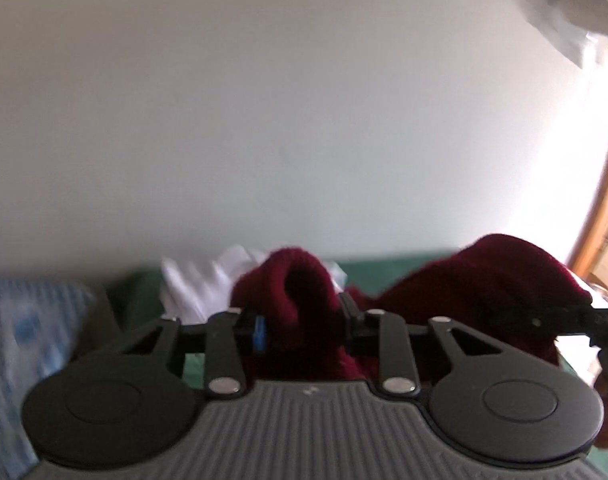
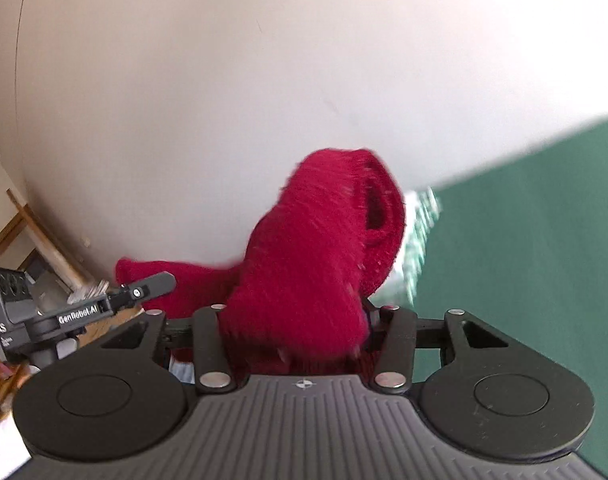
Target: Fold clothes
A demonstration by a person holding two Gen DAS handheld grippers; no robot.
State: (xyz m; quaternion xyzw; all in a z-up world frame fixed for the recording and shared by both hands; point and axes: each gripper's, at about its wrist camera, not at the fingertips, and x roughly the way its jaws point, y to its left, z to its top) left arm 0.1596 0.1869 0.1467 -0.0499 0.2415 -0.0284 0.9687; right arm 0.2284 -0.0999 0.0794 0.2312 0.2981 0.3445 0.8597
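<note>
A dark red knitted garment [image 1: 475,280] is held up in the air between both grippers. My left gripper [image 1: 302,320] is shut on one bunched edge of it; the cloth bulges above the jaws and hides the fingertips. My right gripper [image 2: 300,316] is shut on another part of the red garment [image 2: 323,240], which heaps over the jaws and hides them. The right gripper also shows at the right edge of the left wrist view [image 1: 575,316], and the left gripper at the left of the right wrist view [image 2: 144,286].
A green surface [image 2: 535,232] lies below, against a pale wall [image 1: 264,100]. White cloth [image 1: 200,284] and blue patterned cloth [image 1: 28,344] lie on it at the left. A wooden frame [image 2: 32,224] stands by the wall.
</note>
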